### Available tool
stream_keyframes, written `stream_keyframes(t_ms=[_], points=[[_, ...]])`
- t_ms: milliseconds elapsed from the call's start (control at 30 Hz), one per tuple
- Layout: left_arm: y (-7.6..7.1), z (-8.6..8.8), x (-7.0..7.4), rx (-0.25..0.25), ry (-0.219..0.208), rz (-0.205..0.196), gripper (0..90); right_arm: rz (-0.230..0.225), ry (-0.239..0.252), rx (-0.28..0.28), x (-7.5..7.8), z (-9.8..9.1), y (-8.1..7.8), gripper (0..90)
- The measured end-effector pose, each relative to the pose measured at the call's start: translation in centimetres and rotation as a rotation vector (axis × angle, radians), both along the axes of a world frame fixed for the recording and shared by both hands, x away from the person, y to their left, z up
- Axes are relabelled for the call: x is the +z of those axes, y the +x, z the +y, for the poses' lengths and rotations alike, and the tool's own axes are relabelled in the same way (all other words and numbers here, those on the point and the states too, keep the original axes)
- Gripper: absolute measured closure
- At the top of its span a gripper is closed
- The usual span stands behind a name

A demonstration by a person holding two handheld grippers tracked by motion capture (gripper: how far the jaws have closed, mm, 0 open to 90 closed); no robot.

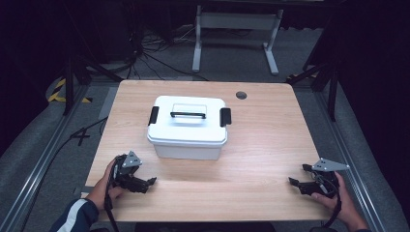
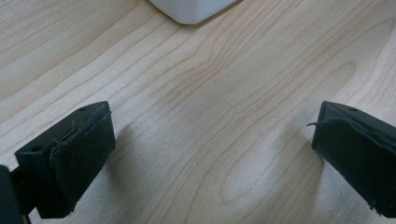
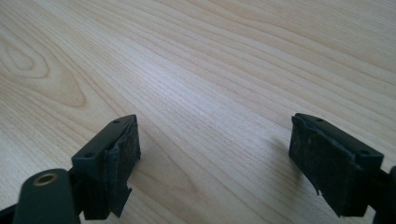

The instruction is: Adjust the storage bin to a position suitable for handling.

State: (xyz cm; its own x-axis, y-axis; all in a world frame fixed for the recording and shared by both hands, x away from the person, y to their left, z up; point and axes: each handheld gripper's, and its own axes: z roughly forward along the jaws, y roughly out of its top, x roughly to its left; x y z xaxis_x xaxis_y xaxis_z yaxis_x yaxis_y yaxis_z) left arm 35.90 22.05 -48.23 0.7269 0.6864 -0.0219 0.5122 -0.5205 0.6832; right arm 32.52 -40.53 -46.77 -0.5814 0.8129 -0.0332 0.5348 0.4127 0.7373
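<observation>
step: pre-reach, nothing held | white lidded box [image 1: 187, 126] mid-tabletop, toward far edge | left gripper [image 1: 143, 184] spread, near-left | right gripper [image 1: 297, 182] spread, near-right | next: likely both to the black side latches [image 1: 225, 116]

A light wooden counter [image 1: 270, 145] with rounded corners fills the middle of the frame, a round dark cable hole [image 1: 241, 94] near its far edge. Grey carpet floor [image 1: 43, 140] surrounds it. Black cables [image 1: 150, 53] tangle at the upper left. A white metal frame [image 1: 237, 29] stands at the upper centre. Yellow-and-black tape [image 1: 59, 90] marks the floor at left. The far room is dark.
</observation>
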Motion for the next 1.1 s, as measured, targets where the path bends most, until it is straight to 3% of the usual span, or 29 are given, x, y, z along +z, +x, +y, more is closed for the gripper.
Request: stream_keyframes(t_ms=[400,533,633,733,867,1100], points=[[0.4,0.2,0.0,-0.059,0.002,-0.008,0.3,0.016,-0.014,0.047,0.2,-0.1,0.4,17.2],[0.6,0.3,0.0,-0.081,0.007,-0.014,0.1,0.039,-0.008,0.118,0.8,0.0,0.7,25.1],[0.6,0.2,0.0,-0.077,0.004,-0.011,0.1,0.030,-0.019,0.136,1.4,0.3,0.9,26.7],[0.6,0.2,0.0,-0.080,-0.001,-0.007,0.1,0.006,-0.023,0.181,3.3,1.3,1.7,29.1],[0.7,0.2,-0.1,-0.076,-0.001,-0.016,0.1,-0.014,-0.011,0.217,4.6,2.4,2.5,31.0],[0.7,0.2,-0.1,-0.075,-0.004,-0.014,0.1,-0.059,-0.042,0.261,6.9,4.5,3.4,32.6]])
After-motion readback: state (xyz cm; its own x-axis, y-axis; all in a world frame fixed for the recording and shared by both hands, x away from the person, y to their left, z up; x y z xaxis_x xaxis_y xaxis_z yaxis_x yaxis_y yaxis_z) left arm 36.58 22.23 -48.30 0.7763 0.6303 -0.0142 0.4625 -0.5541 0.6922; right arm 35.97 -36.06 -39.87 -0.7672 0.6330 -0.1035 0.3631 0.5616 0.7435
